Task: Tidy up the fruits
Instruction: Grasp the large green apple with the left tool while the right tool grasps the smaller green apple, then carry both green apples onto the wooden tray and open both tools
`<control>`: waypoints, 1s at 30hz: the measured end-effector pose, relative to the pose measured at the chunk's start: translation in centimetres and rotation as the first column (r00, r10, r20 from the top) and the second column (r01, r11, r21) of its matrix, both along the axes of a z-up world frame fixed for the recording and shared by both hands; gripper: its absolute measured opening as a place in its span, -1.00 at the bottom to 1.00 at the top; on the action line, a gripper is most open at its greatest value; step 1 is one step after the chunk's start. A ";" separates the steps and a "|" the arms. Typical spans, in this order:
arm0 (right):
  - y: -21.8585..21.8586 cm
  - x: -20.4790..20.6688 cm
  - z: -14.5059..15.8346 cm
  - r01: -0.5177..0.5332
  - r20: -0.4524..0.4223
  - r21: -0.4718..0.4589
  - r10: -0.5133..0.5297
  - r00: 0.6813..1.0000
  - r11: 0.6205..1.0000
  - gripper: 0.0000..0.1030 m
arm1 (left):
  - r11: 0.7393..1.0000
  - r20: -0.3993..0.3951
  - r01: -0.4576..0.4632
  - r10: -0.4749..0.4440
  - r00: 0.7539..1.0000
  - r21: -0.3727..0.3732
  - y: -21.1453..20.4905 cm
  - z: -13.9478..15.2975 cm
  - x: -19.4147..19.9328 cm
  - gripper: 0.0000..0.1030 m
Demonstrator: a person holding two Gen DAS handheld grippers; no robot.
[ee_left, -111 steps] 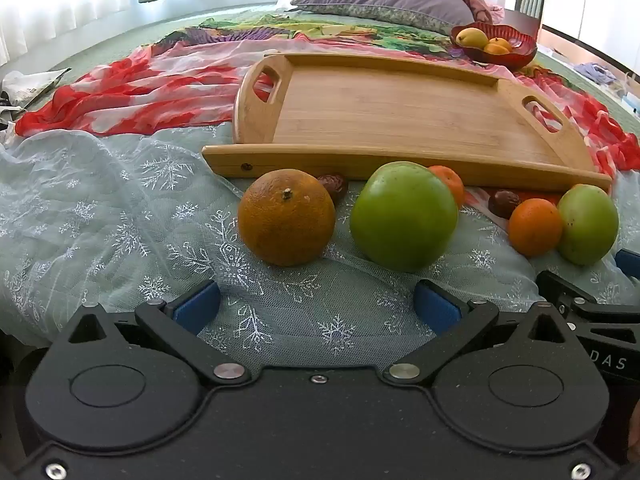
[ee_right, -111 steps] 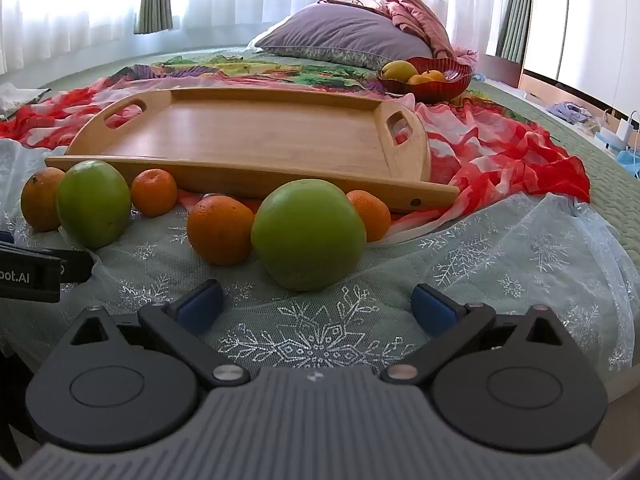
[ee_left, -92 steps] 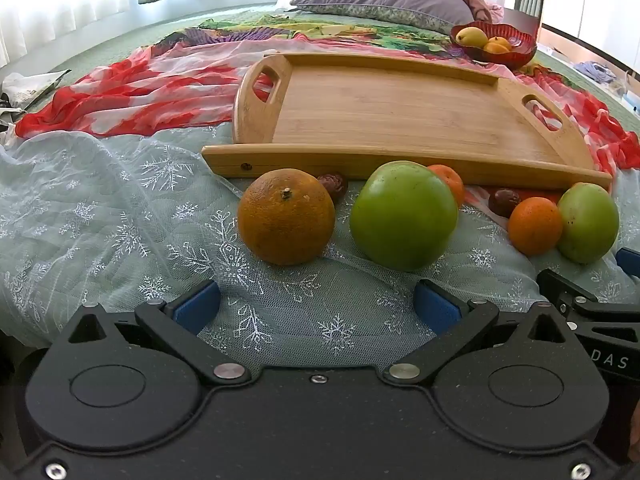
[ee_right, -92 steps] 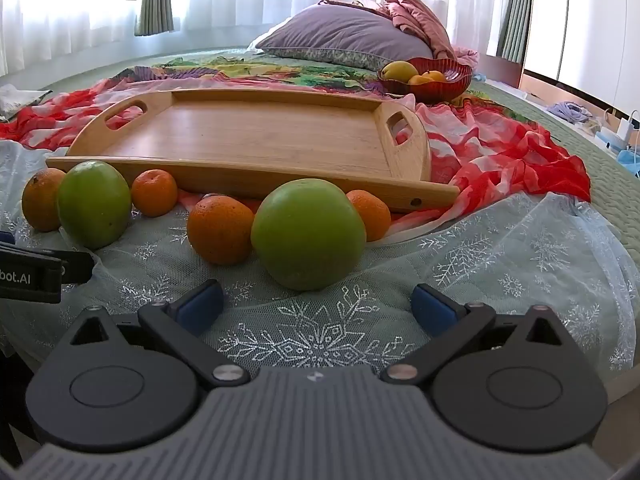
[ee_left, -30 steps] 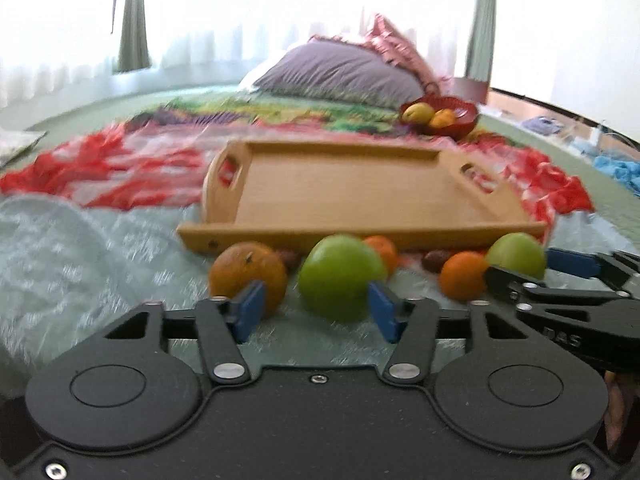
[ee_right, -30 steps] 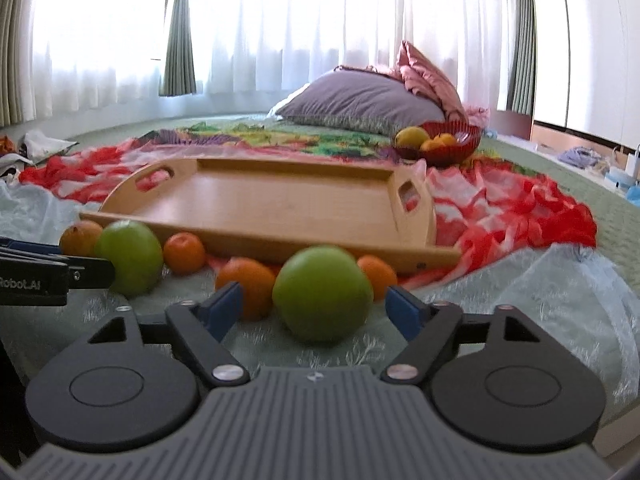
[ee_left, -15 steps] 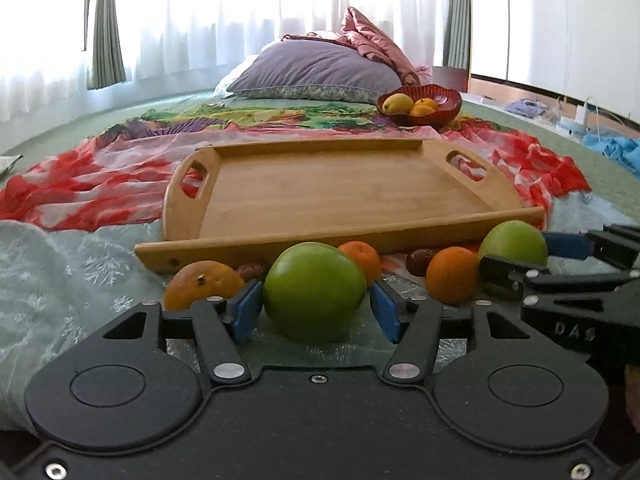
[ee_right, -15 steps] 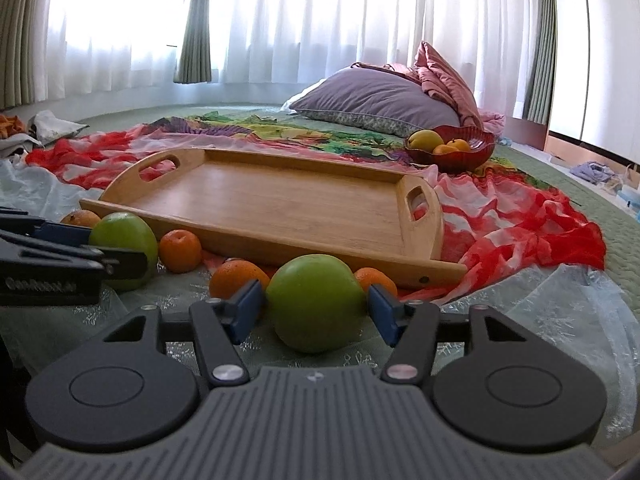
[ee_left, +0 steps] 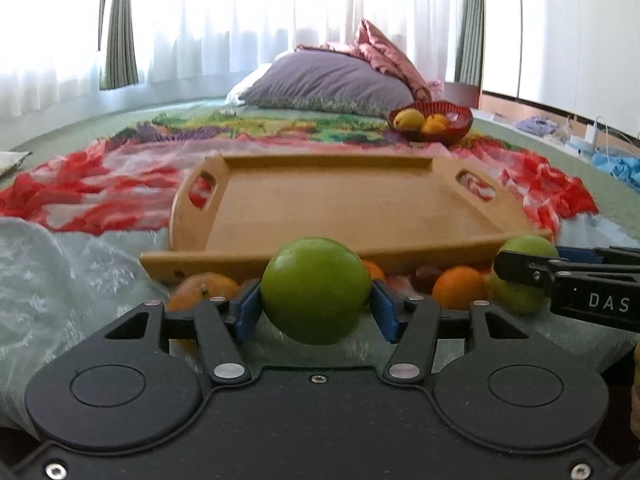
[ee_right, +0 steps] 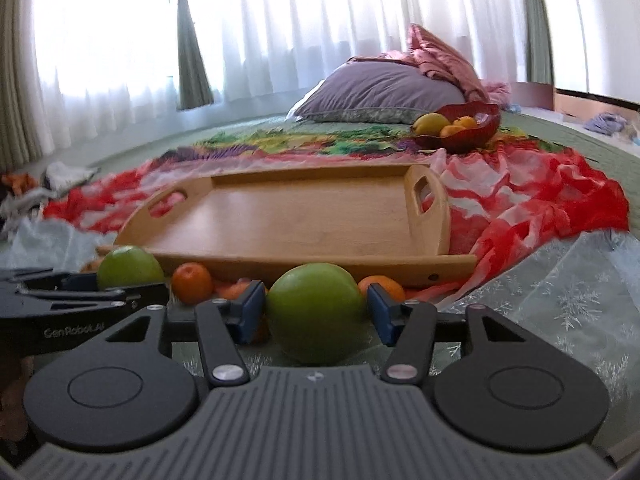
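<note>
My left gripper [ee_left: 316, 312] is shut on a green apple [ee_left: 315, 290] and holds it just above the cloth, in front of the empty wooden tray [ee_left: 344, 208]. My right gripper [ee_right: 316, 312] is shut on a second green apple [ee_right: 316, 312], also in front of the tray [ee_right: 288, 220]. In the left wrist view an orange [ee_left: 204, 288] lies left of the held apple, and another orange [ee_left: 460, 286] and a dark date [ee_left: 424, 274] lie to its right. In the right wrist view small oranges [ee_right: 192, 282] lie by the tray's front edge.
A red bowl [ee_left: 456, 130] with yellow fruit stands behind the tray, near a purple pillow [ee_left: 328, 80]. Red patterned cloth [ee_right: 520, 200] lies under and around the tray. Pale snowflake cloth [ee_right: 560, 296] covers the near part of the bed.
Both grippers have closed on their green apples and lifted slightly. The views have risen and tilted up, and the tray looks nearer.
</note>
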State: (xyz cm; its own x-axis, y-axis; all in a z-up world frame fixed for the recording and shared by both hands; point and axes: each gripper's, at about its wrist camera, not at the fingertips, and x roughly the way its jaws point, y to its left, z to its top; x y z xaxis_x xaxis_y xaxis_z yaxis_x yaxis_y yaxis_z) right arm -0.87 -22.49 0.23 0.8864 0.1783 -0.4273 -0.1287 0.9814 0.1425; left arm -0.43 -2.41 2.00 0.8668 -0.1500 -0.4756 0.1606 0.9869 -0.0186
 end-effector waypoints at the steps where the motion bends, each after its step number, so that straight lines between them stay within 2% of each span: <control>1: -0.1 0.0 0.2 0.010 0.008 0.005 -0.010 1.000 1.000 0.14 | 1.000 0.008 -0.005 0.005 1.000 -0.006 0.1 0.3 0.1 0.07; 5: -0.3 0.5 1.0 0.043 0.028 0.017 -0.043 0.999 0.999 0.13 | 0.999 0.023 -0.012 0.013 1.000 -0.031 0.8 1.8 1.2 0.07; 8: -0.4 1.7 2.1 0.038 0.042 0.019 -0.039 0.998 0.999 0.13 | 0.999 0.022 -0.036 0.036 0.999 -0.037 1.6 3.4 3.5 0.07; 11: -0.6 3.6 3.1 0.038 0.042 0.018 -0.039 0.998 0.999 0.13 | 0.996 0.018 -0.059 0.060 0.998 -0.066 2.6 4.6 5.8 0.07; 15: -1.4 6.5 4.0 0.049 0.021 0.046 -0.050 0.999 0.998 0.13 | 0.996 0.006 -0.077 0.077 0.997 -0.055 3.2 5.4 8.8 0.07; 20: -2.7 11.4 4.9 0.063 -0.034 0.105 -0.060 0.998 0.993 0.13 | 0.993 -0.088 -0.088 0.081 0.993 -0.079 3.6 5.2 13.5 0.07; 24: -3.1 15.7 5.3 0.076 -0.096 0.141 -0.063 0.993 0.987 0.13 | 0.992 -0.154 -0.099 0.087 0.984 -0.072 3.7 4.3 16.9 0.07; 30: -2.7 19.7 4.3 0.091 -0.174 0.120 -0.069 0.982 0.989 0.13 | 0.993 -0.221 -0.101 0.087 0.972 -0.056 3.6 3.2 20.7 0.07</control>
State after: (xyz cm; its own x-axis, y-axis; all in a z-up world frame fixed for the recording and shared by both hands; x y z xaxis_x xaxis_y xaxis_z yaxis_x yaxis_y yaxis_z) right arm 18.82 -25.17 4.55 0.8171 0.1719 -0.5502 -0.0137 0.9600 0.2796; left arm 20.23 1.19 5.19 0.7554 -0.1106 -0.6459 0.0520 0.9927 -0.1091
